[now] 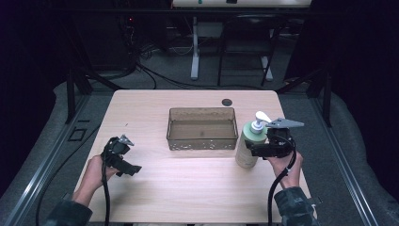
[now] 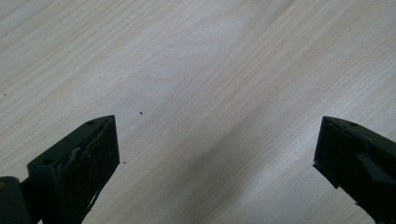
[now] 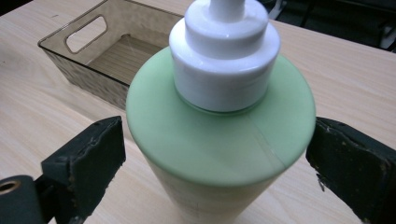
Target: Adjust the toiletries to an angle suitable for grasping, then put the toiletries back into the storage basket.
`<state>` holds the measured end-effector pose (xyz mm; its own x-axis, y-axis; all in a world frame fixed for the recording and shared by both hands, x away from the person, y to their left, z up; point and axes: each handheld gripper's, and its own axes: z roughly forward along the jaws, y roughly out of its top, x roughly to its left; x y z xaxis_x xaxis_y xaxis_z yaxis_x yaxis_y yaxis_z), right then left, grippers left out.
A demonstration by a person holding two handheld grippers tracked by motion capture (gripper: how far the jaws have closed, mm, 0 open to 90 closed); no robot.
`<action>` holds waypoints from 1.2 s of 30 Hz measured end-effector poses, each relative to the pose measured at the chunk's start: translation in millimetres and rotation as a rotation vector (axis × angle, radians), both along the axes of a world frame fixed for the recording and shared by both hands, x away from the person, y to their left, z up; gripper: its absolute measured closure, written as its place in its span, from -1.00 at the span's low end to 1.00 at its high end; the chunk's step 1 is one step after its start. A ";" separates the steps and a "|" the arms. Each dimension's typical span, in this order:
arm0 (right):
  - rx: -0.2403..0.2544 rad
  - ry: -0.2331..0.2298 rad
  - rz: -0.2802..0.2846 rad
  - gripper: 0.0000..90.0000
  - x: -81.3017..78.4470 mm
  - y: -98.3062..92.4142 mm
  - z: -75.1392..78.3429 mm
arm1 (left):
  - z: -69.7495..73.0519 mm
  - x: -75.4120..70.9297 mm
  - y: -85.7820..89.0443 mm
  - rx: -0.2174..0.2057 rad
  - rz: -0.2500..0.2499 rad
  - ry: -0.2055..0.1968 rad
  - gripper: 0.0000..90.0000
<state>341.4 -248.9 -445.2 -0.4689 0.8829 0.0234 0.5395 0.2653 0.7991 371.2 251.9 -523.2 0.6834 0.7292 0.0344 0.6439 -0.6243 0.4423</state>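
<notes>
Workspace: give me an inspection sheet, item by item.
Surface: light wood table, bare between the hands.
Job's things: green pump bottle upright at the right, close beside the brown see-through tray; tray looks empty.
Clutter: small dark round spot near the far edge.
Grippers: right tool brackets the bottle below its shoulder; a gap shows at the left pad, contact at the right pad can't be told. Left tool open over bare wood.
Cables: one black cable trails from each tool toward the near edge.
Surroundings: dark room, table legs and floor cables beyond.
</notes>
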 end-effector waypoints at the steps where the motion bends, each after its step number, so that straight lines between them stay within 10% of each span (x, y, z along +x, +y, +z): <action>1: 0.000 0.000 0.000 -0.92 0.0 0.0 0.0 | 0.0 0.0 0.0 0.000 0.000 0.000 -1.00; 12: -0.052 0.089 0.036 -0.91 2.9 -7.8 13.0 | -0.1 0.0 -1.5 0.008 -0.011 -0.001 -1.00; 36: -0.110 0.121 0.103 -0.93 10.7 -4.2 49.9 | 0.5 -1.7 -2.8 0.012 -0.028 -0.008 -1.00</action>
